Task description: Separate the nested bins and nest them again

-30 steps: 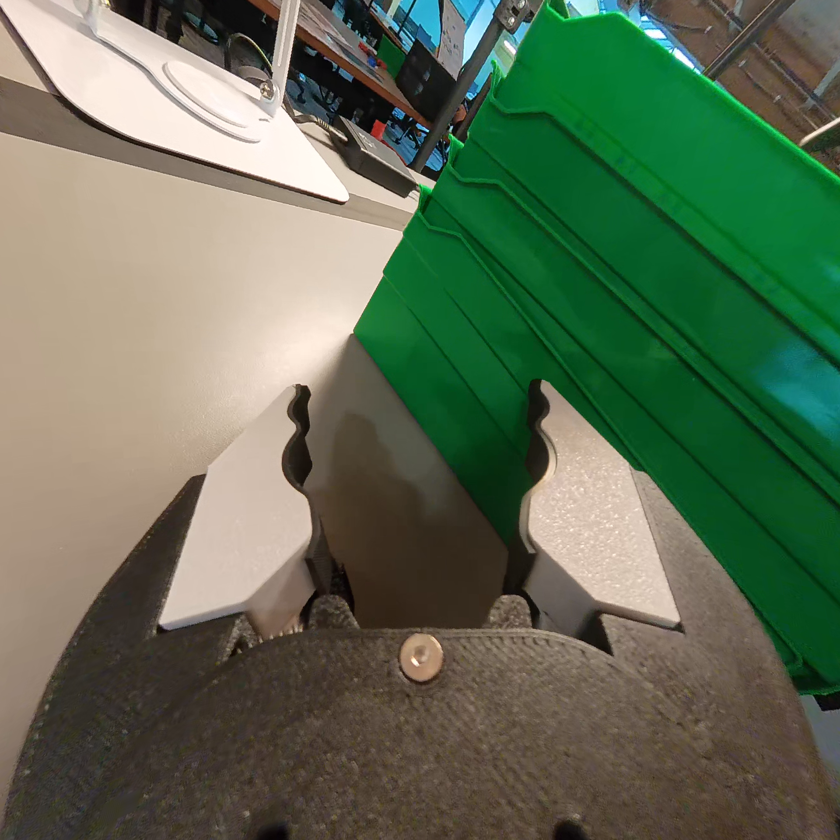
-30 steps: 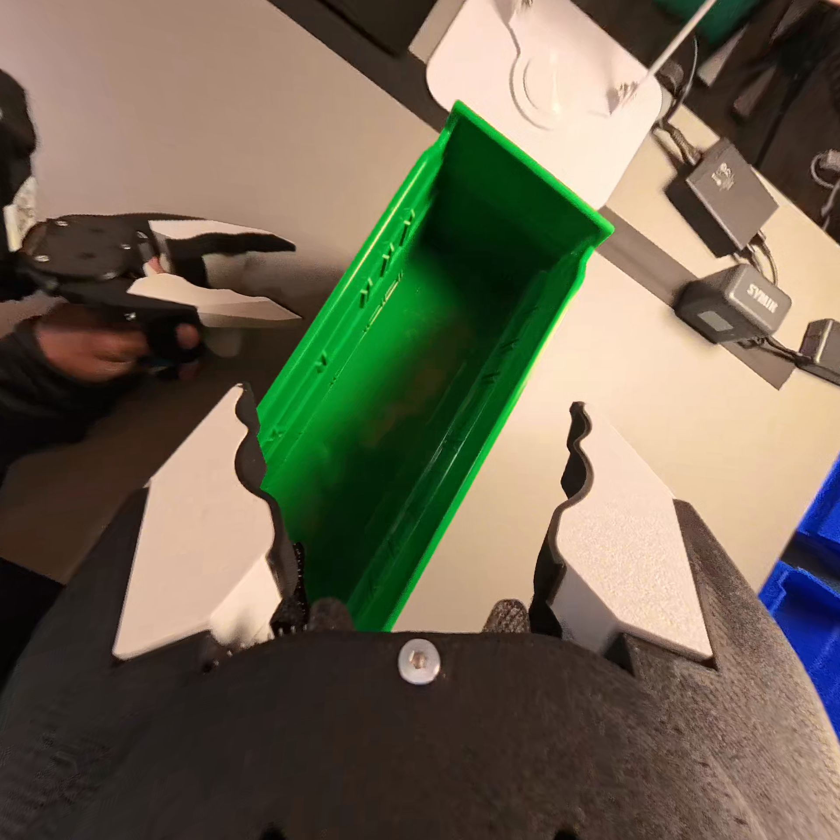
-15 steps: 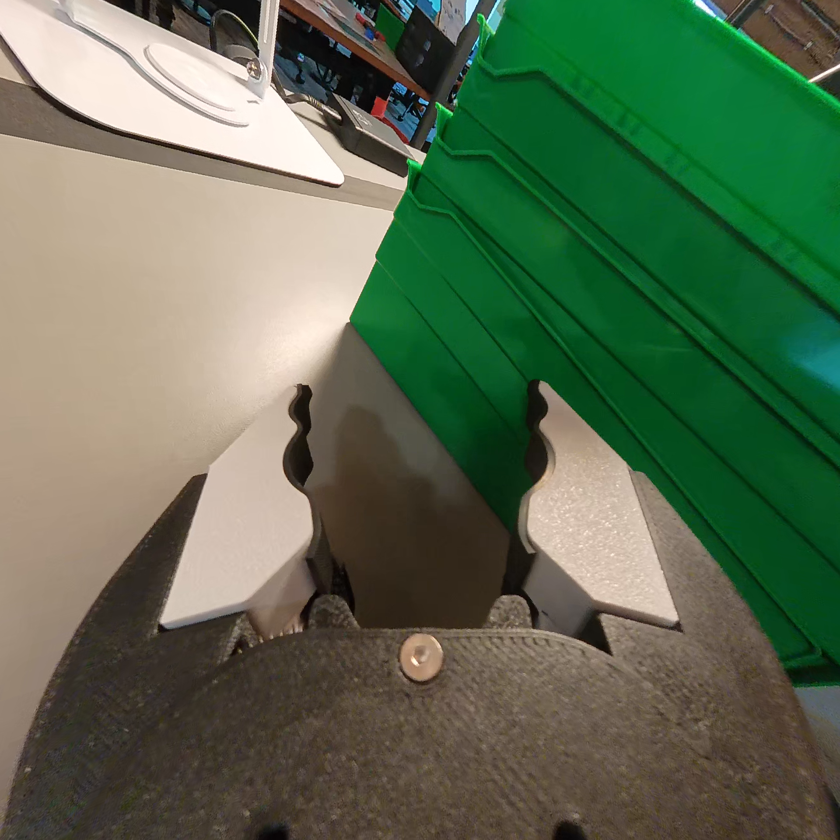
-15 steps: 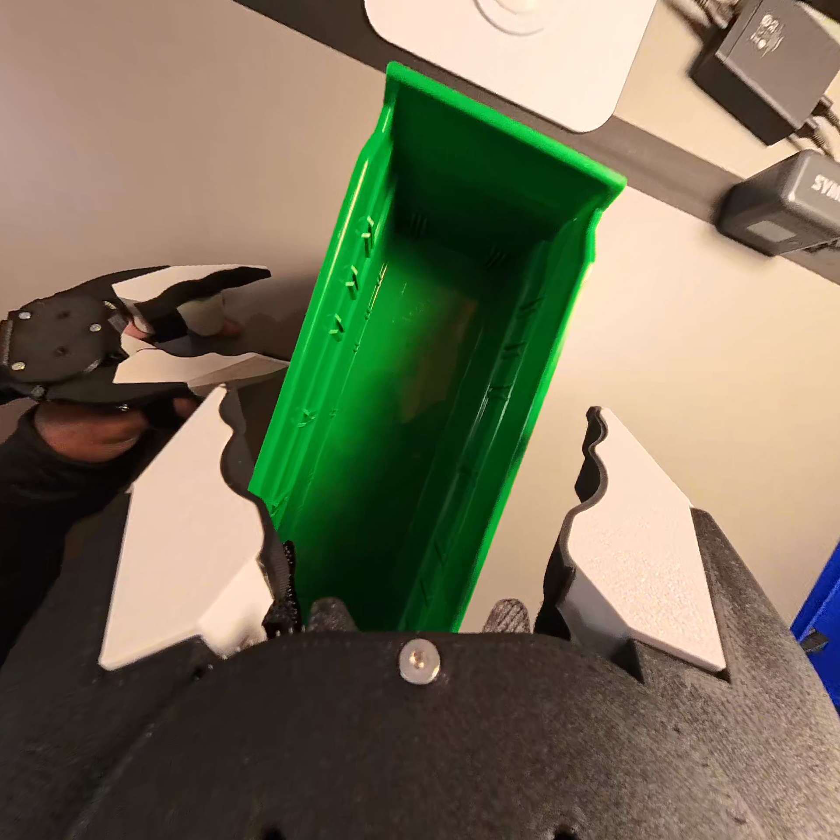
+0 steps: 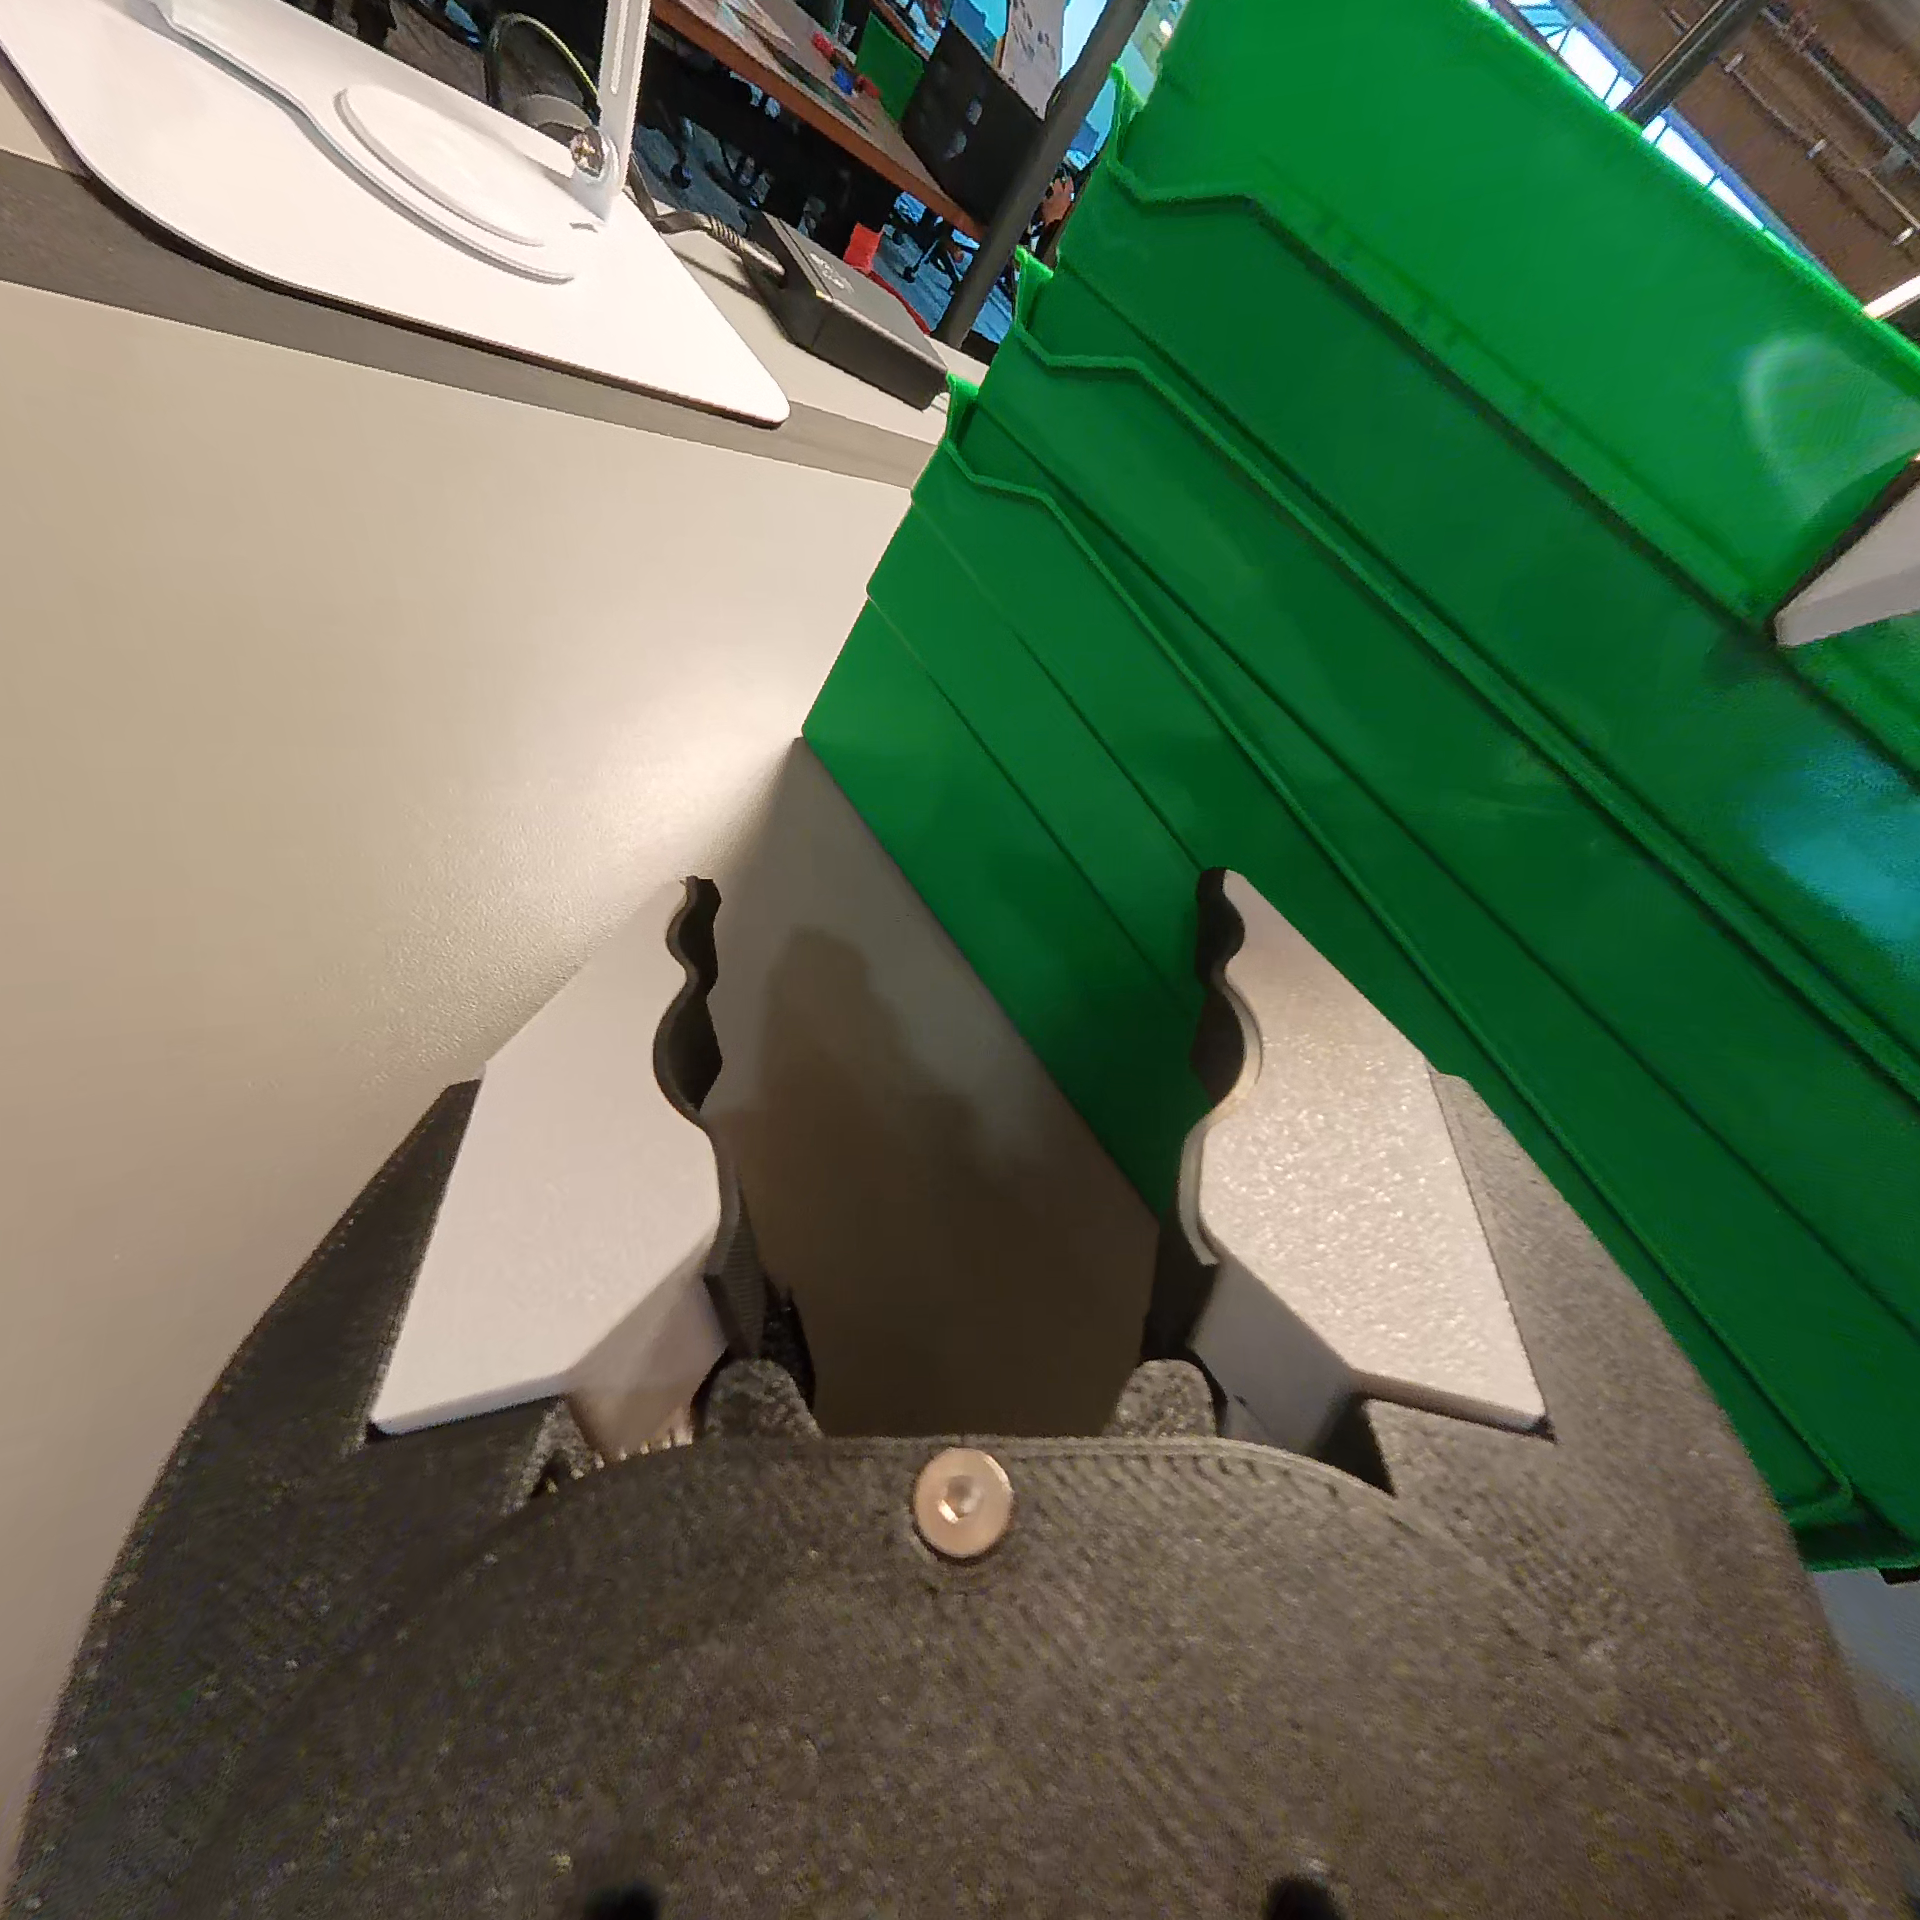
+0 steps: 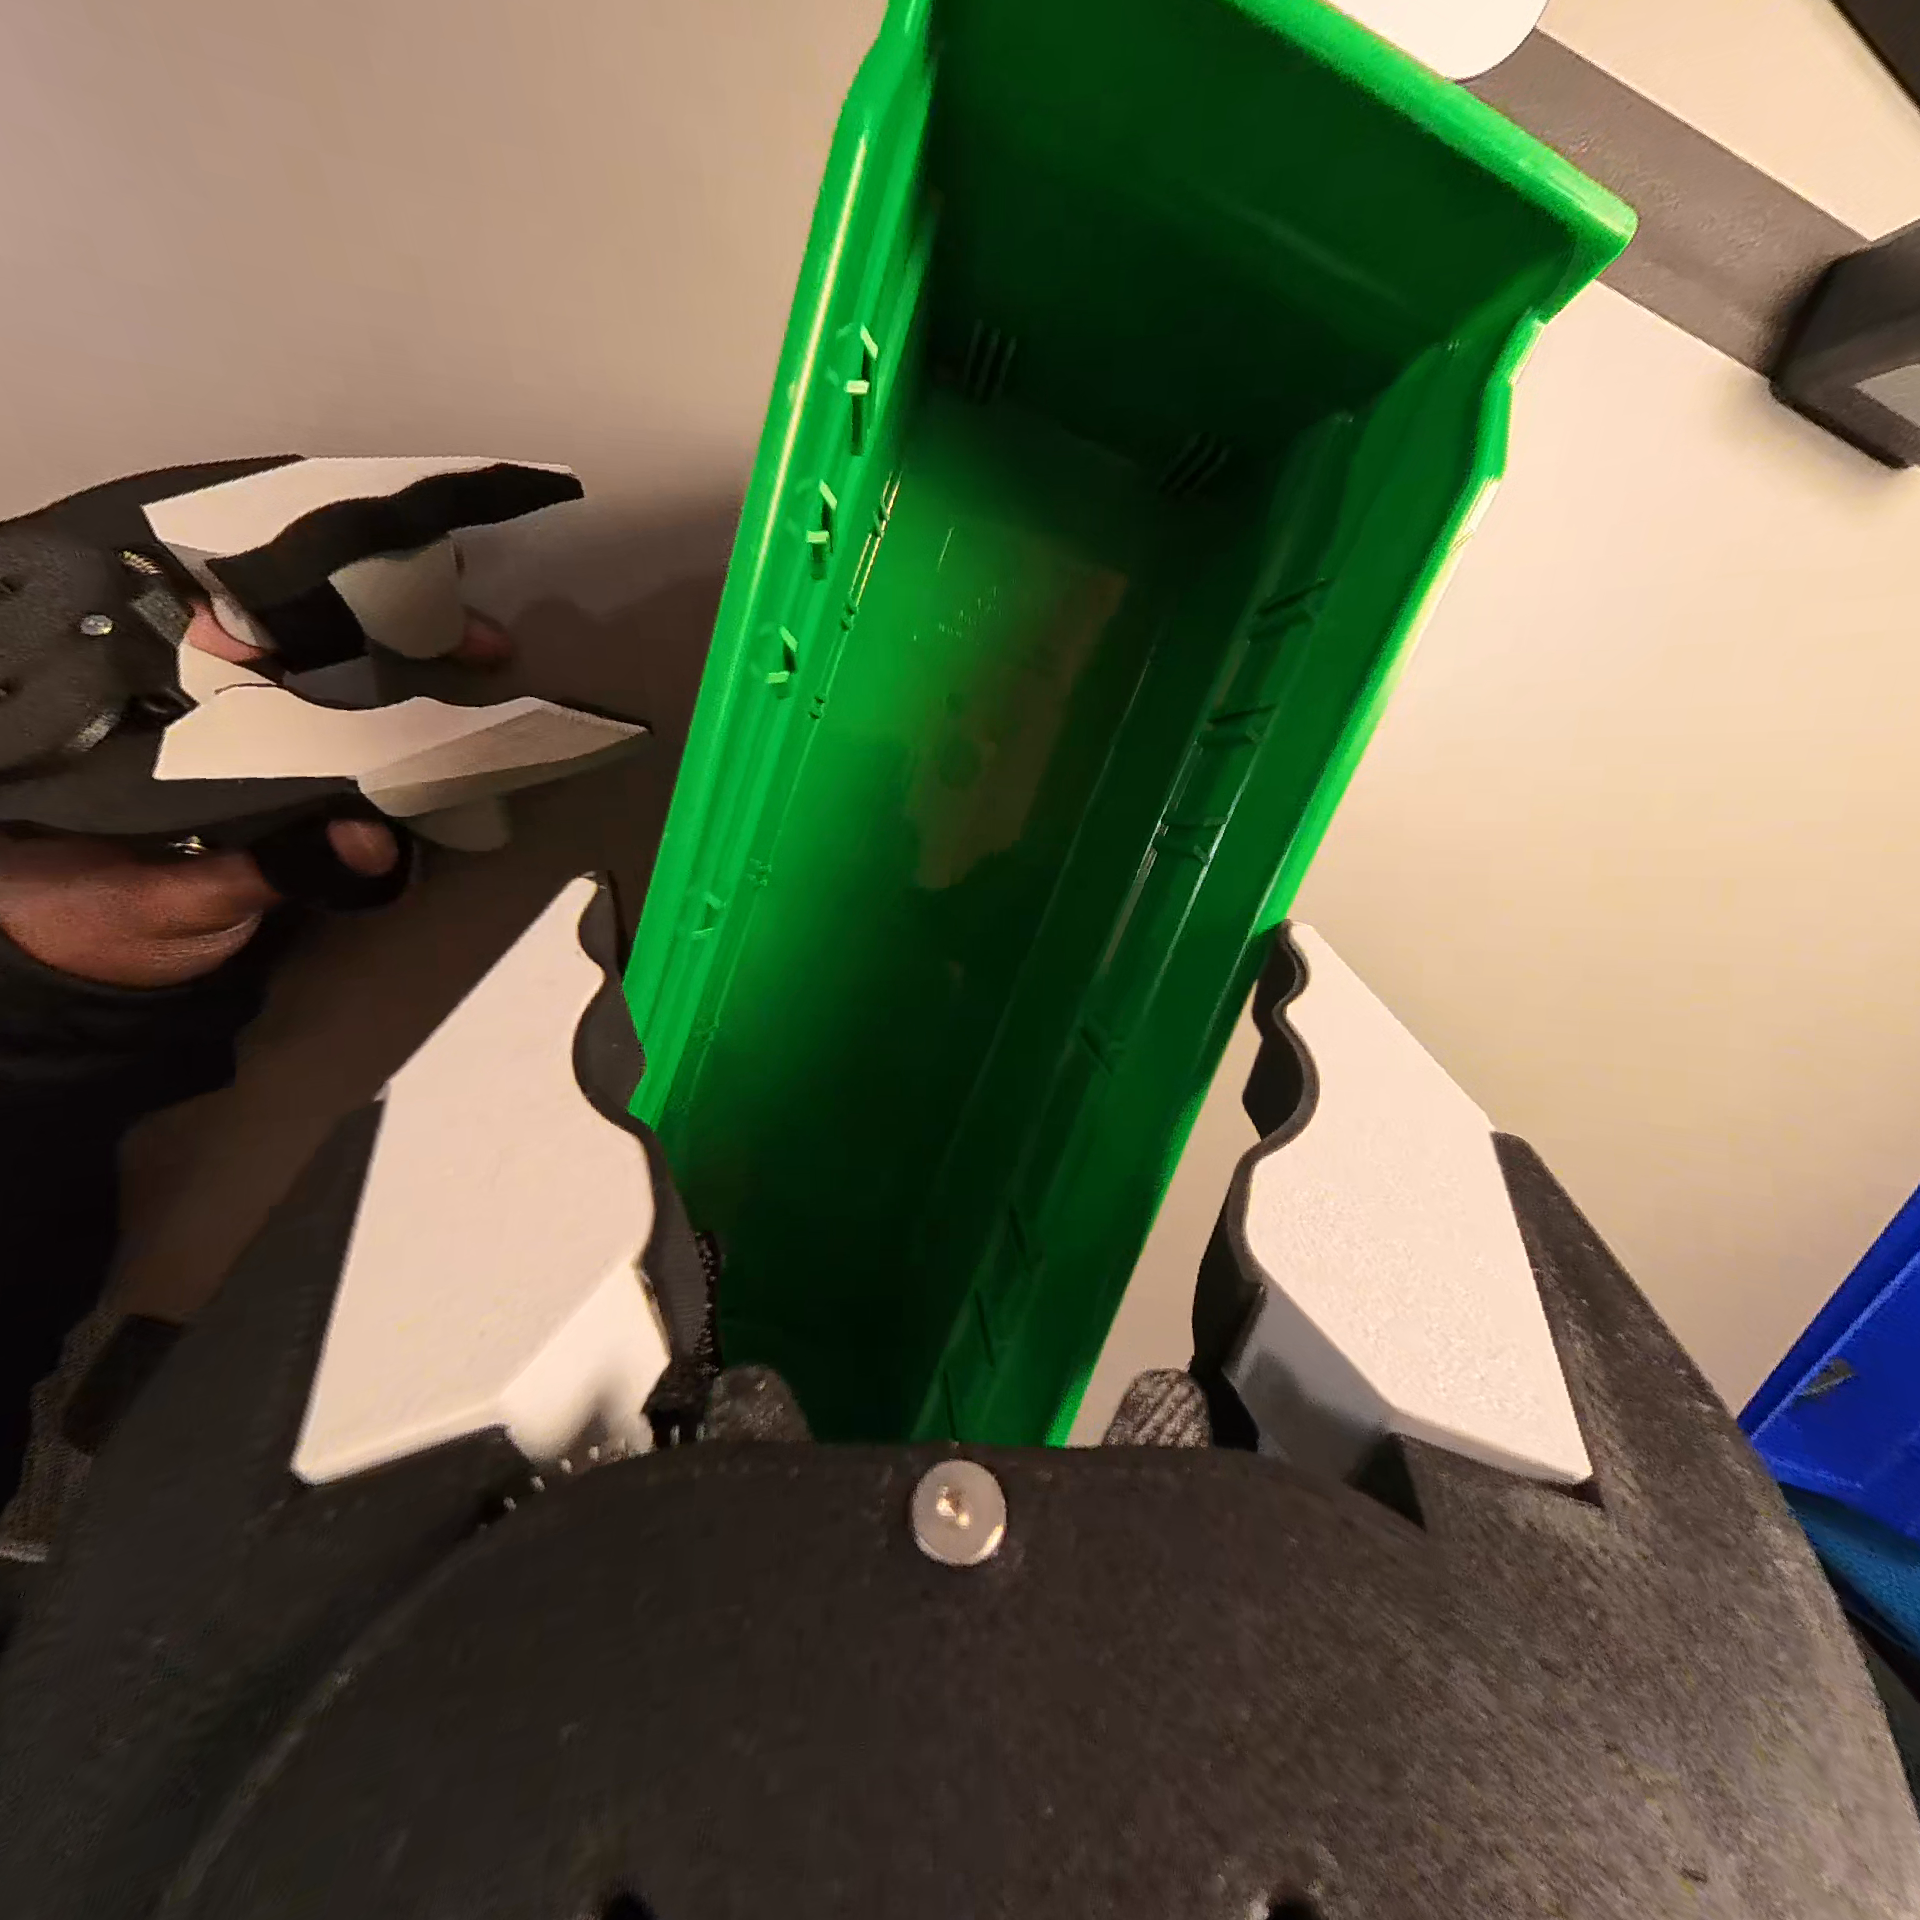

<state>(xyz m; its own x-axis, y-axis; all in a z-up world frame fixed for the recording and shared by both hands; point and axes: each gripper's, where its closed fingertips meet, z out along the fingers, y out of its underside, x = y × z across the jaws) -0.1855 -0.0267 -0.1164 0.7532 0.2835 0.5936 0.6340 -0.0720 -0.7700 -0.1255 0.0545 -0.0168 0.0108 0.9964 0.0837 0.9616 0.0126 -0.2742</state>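
Green bin stack [image 5: 1351, 727]: glossy moulded plastic, long narrow troughs nested one in another, stepped rims and thin ridges along the side walls. About four layers by the rims, exact count unclear. Sits on the matte grey table [image 5: 312, 727].

Top bin [image 6: 1039, 727] of the stack: open top, small moulded ribs on the inner walls, thick lip on the far end.

Right gripper [image 6: 940, 925]: straddles the near end of the top bin, wavy black pads against both long walls, so pinching it across its width. One white fingertip [image 5: 1849, 608] of it lies on the bin's outer wall in the left wrist view.

Left gripper [image 5: 956, 888]: spread wide, nothing between the pads but bare table. Low beside the stack's left wall, its right finger overlapping the lowest layers in view; contact unclear. Held in a hand [image 6: 125, 914] left of the stack.

Both grippers: rough black printed body, flat white finger plates, one bright screw each.

Around the stack:
- Beyond its far end: one white flat base plate [image 5: 416, 208], rounded corners, raised disc and upright white post.
- Beyond it, further right: one black box [image 5: 852, 312].
- Right of it: one dark grey adapter block [image 6: 1860, 353], partly cut off.
- Right and nearer: blue bins [image 6: 1849, 1382], cropped by the edge, number unclear.
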